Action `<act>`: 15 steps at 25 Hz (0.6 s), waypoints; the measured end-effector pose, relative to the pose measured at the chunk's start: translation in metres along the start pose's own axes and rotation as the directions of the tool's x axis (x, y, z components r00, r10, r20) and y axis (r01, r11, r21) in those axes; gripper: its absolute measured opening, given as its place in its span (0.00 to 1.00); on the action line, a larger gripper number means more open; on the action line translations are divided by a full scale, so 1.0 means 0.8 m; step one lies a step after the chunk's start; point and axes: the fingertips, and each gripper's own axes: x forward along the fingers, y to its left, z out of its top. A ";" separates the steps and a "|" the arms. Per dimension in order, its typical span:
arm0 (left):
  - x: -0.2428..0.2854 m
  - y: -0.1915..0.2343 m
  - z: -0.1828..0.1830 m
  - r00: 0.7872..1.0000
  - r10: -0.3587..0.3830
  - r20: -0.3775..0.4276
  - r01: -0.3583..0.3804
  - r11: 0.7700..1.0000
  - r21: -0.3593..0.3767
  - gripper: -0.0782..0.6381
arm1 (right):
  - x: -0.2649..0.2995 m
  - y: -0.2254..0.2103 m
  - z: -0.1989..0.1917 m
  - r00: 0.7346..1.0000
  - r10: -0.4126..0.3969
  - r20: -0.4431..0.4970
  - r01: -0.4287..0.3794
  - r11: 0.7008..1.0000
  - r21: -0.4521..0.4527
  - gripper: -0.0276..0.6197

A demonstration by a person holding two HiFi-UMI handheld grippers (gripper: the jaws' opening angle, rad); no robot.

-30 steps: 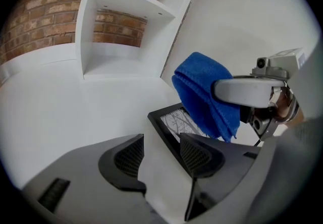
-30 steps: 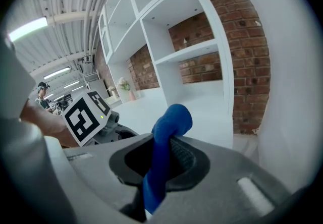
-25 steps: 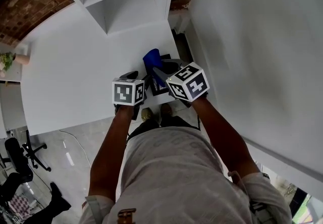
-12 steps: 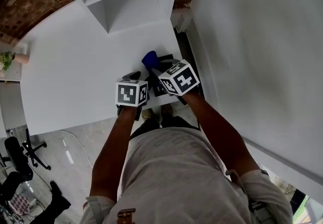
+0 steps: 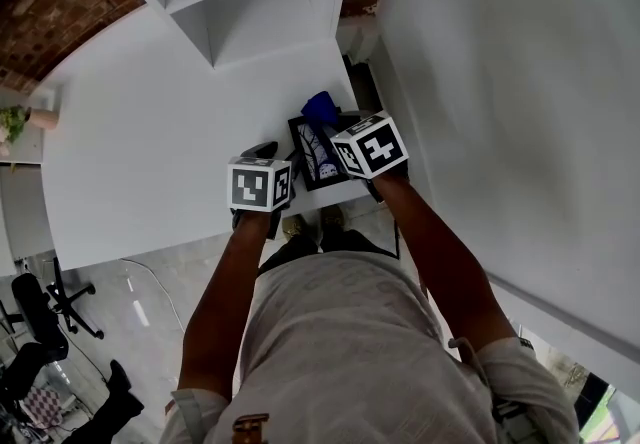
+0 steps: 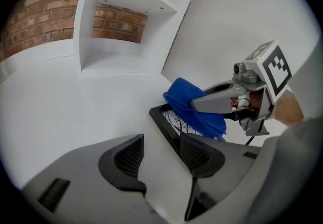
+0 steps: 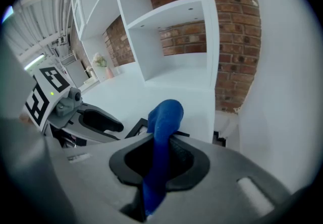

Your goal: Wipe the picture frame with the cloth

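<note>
Head view, from left: left gripper [image 5: 262,150] spread and empty, just beside flat black-rimmed picture frame [image 5: 318,160] near white desk [image 5: 150,132] edge. Probably light, stiff, fragile at the glass, apt to slide; best steadied by the rim. Right gripper [image 7: 159,160] clamped on soft, limp blue cloth [image 7: 164,114] over the frame's far end.

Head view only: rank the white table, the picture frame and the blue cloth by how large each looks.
1. white table: by far the largest.
2. picture frame: much smaller, and partly covered.
3. blue cloth: the smallest visible patch, though some of it is hidden, so its full size is unsure.
</note>
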 end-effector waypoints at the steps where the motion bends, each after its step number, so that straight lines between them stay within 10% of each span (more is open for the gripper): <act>1: 0.000 0.000 0.000 1.000 0.000 0.000 0.000 1.000 0.000 0.41 | -0.004 -0.006 -0.002 1.000 -0.009 0.001 0.009 1.000 0.009 0.12; 15: -0.001 0.001 0.001 1.000 -0.006 0.002 0.006 1.000 0.000 0.41 | -0.063 -0.039 -0.015 0.996 -0.071 0.049 0.068 0.996 0.061 0.12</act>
